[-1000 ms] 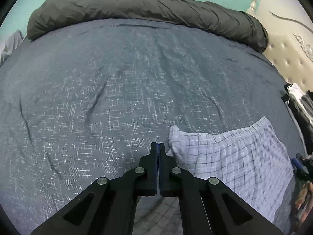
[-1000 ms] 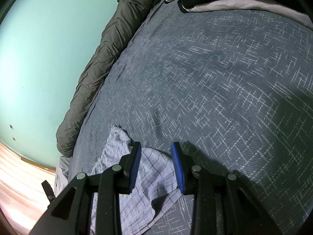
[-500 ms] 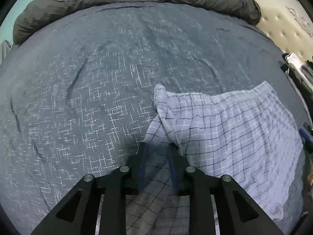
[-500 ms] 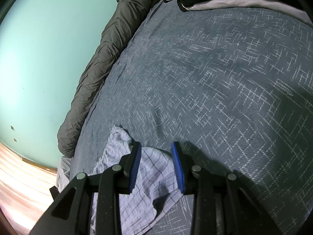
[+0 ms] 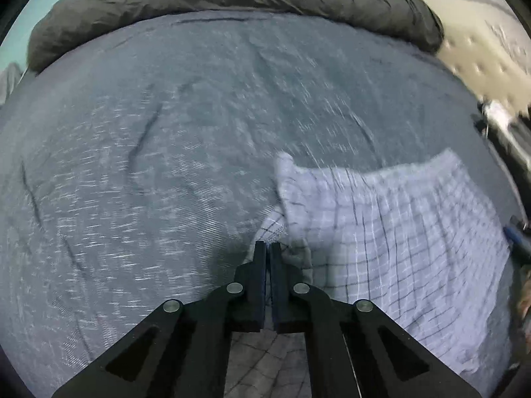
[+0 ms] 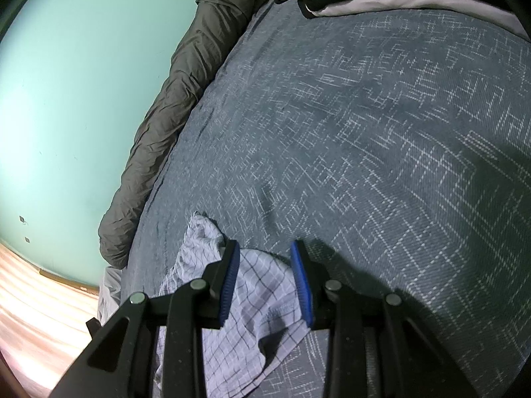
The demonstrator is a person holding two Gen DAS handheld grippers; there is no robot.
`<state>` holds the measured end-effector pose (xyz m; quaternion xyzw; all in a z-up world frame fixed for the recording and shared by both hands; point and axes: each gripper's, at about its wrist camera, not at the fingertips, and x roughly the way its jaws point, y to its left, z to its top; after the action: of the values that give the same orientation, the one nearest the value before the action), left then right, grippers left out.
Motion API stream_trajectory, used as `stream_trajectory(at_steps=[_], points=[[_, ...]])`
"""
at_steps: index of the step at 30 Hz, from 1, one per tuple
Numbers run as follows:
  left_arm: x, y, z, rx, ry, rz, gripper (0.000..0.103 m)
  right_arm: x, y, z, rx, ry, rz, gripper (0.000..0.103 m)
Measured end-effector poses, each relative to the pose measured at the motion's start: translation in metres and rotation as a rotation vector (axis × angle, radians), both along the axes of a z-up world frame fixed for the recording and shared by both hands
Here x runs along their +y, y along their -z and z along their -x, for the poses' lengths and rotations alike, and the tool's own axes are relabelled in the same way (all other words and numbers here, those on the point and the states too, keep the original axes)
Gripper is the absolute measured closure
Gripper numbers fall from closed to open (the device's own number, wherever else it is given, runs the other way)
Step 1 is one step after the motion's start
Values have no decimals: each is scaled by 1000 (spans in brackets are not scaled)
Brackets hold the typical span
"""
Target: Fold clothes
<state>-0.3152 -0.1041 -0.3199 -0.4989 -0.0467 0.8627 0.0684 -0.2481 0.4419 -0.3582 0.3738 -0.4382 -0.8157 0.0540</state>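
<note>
Left wrist view shows the left gripper [image 5: 268, 248] clamped on an edge of the checked cloth [image 5: 391, 232] lying on the bed [image 5: 166, 165], while the right gripper [image 6: 265, 265] stands apart over the cloth.

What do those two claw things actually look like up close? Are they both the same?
They look like the same design. The left gripper and right gripper are matte black, with angular linkage arms that have triangular cut-outs and round silver pivot pins. Each ends in two flat fingers; the right one's pads are ribbed bright blue. A thin dark line, perhaps a cable, runs along the left one's frame. No markings or sleeves show.
</note>
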Motion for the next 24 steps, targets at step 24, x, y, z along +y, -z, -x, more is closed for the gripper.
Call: stream_trajectory(at_steps=[24], points=[[-47,-4,25,-16,-185,-186,94,-12,-23,1,39,-27,-77,71]])
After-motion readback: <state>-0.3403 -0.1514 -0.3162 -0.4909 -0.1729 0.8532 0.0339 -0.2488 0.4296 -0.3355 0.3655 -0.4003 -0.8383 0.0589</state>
